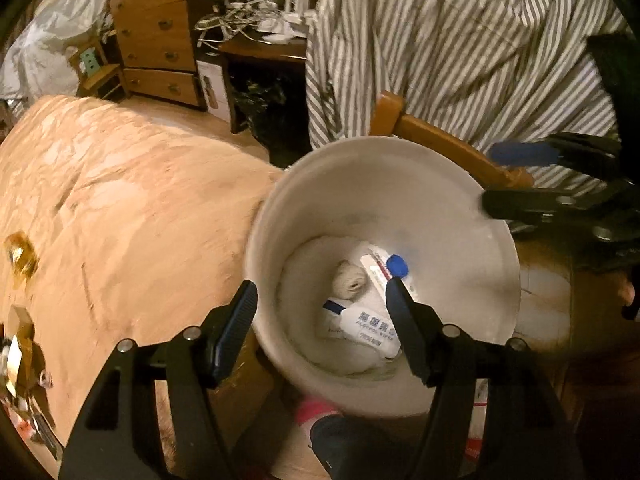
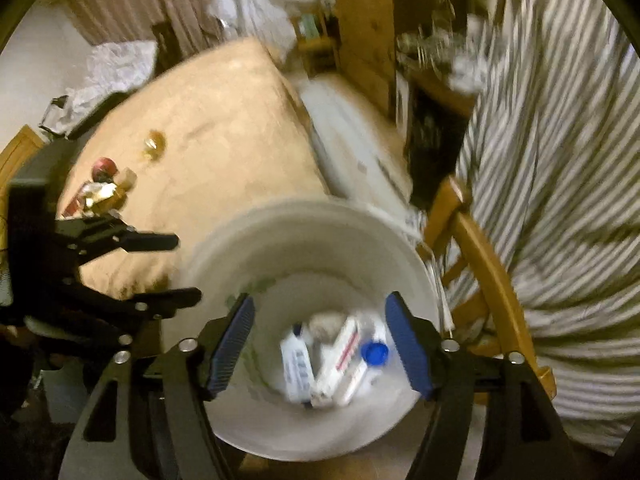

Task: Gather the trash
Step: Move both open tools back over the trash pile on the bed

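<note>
Directly below both tools a white bin is seen, its mouth facing the cameras. The left tool is held released over the bin, its fingers spread wide: one finger is outside the near rim, the other is over the interior. Nothing is gripped between them. The right tool is likewise held released above the same bin, with both blue-padded fingers spread over the opening and nothing between them.

Trash is collected at the bin bottom. Beyond the left tool's fingertips a crumpled tissue ball, a blue bottle cap, a flat red-and-white packet and an alcohol wipes sachet are noted, lying close together. In the right wrist view the same items are blurred; the cap and the sachet are still distinguishable.

To the left of the tools a tan bed cover is recorded, with gold foil wrappers lying on it well apart from the bin. Further wrappers and a red round item are seen on the cover in the right wrist view, too blurred to identify. Beyond the bin, to the right, a wooden chair draped with striped cloth is seen.
</note>
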The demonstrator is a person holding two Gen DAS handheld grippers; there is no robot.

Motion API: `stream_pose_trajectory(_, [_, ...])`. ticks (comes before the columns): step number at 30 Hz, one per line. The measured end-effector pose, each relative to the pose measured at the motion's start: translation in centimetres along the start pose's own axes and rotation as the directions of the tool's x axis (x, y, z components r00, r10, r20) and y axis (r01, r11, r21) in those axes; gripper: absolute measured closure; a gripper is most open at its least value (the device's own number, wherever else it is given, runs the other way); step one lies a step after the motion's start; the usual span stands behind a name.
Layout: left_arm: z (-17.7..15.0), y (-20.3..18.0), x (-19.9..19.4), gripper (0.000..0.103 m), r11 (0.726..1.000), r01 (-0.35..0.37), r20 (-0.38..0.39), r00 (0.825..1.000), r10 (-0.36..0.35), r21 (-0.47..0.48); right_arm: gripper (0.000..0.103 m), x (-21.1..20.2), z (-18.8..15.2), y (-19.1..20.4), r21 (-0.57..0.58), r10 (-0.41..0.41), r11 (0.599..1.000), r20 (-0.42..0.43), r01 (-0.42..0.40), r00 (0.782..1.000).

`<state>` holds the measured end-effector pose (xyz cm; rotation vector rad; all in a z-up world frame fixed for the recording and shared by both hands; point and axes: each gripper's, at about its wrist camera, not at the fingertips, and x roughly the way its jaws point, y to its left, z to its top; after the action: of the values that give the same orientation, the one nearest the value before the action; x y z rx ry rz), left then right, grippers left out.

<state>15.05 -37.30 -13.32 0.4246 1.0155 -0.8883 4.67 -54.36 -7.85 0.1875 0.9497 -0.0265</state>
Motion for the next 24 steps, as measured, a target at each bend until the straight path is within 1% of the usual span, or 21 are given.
stream_pose_trajectory(1, [-0.7,0.8,-0.5,0.039,1.0,-0.011,0.016,1.0,0.011,-0.019,0.025,-0.9,-0.2,1.2,-0.024,-0.02,0.999,0.054,0.022,0.998])
stream_pose_trajectory(2, [-1.2,1.4,-0.9,0.039,0.999,-0.017,0.026,1.0,0.018,-0.033,0.021,-1.9,-0.5,2.7,-0.05,-0.035,0.998,0.12,0.042,0.992])
stream_pose_trajectory(3, [-1.7,1.9,-1.2,0.039,0.999,-0.022,0.033,0.999,0.023,-0.045,0.019,-2.4,-0.7,3.7,-0.064,-0.042,0.997,0.158,0.053,0.987])
stream_pose_trajectory(4, [-2.4,2.7,-1.7,0.039,0.997,-0.033,0.046,0.998,0.036,-0.065,0.015,-3.1,-1.1,5.3,-0.087,-0.048,0.994,0.213,0.067,0.976])
stream_pose_trajectory(5, [-3.3,3.7,-2.2,0.039,0.995,-0.047,0.061,0.997,0.053,-0.09,0.011,-3.5,-1.4,6.3,-0.1,-0.049,0.992,0.249,0.076,0.967])
stream_pose_trajectory(6, [-3.8,4.4,-2.6,0.039,0.993,-0.056,0.069,0.996,0.064,-0.108,0.009,-4.0,-1.9,7.9,-0.118,-0.048,0.989,0.298,0.087,0.953])
stream_pose_trajectory(8, [-5.7,6.7,-3.9,0.039,0.981,-0.103,0.103,0.987,0.121,-0.166,0.007,-4.3,-2.6,10.3,-0.146,-0.042,0.984,0.359,0.101,0.932])
stream_pose_trajectory(9, [-6.8,8.0,-4.7,0.037,0.972,-0.127,0.121,0.981,0.153,-0.198,0.006,-4.4,-3.0,12.0,-0.164,-0.029,0.981,0.395,0.101,0.918])
stream_pose_trajectory(11, [-8.9,10.5,-6.0,0.035,0.951,-0.171,0.145,0.966,0.213,-0.259,0.005,-4.0,-3.3,14.0,-0.188,-0.002,0.978,0.417,0.089,0.909])
stream_pose_trajectory(13, [-11.8,13.8,-7.5,0.035,0.912,-0.234,0.149,0.943,0.297,-0.337,0.005,-3.2,-3.5,16.4,-0.212,0.038,0.975,0.425,0.059,0.904])
stream_pose_trajectory(14, [-12.8,15.2,-8.1,0.035,0.894,-0.249,0.143,0.936,0.32,-0.373,0.005,-2.6,-3.5,17.2,-0.22,0.061,0.975,0.42,0.037,0.906])
stream_pose_trajectory(15, [-14.1,17.0,-8.8,0.035,0.869,-0.263,0.136,0.928,0.346,-0.419,0.005,-1.8,-3.4,18.3,-0.228,0.088,0.974,0.405,0.007,0.91])
stream_pose_trajectory(16, [-16.3,19.6,-9.9,0.035,0.821,-0.304,0.121,0.906,0.406,-0.484,0.005,-1.0,-3.3,19.4,-0.235,0.107,0.972,0.393,-0.013,0.913])
stream_pose_trajectory(17, [-17.7,21.1,-10.6,0.035,0.782,-0.344,0.102,0.884,0.456,-0.52,0.005,-0.1,-3.2,20.6,-0.246,0.128,0.969,0.379,-0.033,0.916])
stream_pose_trajectory(18, [-18.9,22.6,-11.2,0.035,0.75,-0.36,0.083,0.873,0.481,-0.555,0.005,0.7,-3.1,21.6,-0.253,0.147,0.966,0.364,-0.054,0.92])
stream_pose_trajectory(19, [-21.1,25.2,-11.8,0.035,0.702,-0.349,0.057,0.873,0.484,-0.621,0.005,1.4,-3.0,22.6,-0.259,0.161,0.963,0.352,-0.069,0.922])
stream_pose_trajectory(20, [-22.4,26.7,-12.2,0.035,0.669,-0.349,0.038,0.871,0.49,-0.657,0.005,2.4,-2.9,23.8,-0.267,0.181,0.959,0.332,-0.092,0.926])
stream_pose_trajectory(21, [-23.4,27.7,-12.4,0.035,0.642,-0.354,0.021,0.866,0.5,-0.68,0.005,3.1,-2.8,24.6,-0.273,0.193,0.956,0.318,-0.106,0.928])
stream_pose_trajectory(22, [-24.5,29.0,-12.4,0.033,0.614,-0.355,0.0,0.866,0.501,-0.705,0.005,4.1,-2.8,25.8,-0.284,0.211,0.951,0.296,-0.126,0.932])
stream_pose_trajectory(23, [-25.4,30.1,-12.2,0.033,0.598,-0.349,-0.015,0.871,0.491,-0.722,0.005,4.9,-2.6,26.5,-0.291,0.222,0.947,0.282,-0.137,0.933])
stream_pose_trajectory(24, [-25.9,30.8,-12.0,0.033,0.589,-0.343,-0.021,0.875,0.483,-0.732,0.005,5.8,-2.5,27.4,-0.301,0.234,0.941,0.262,-0.151,0.936])
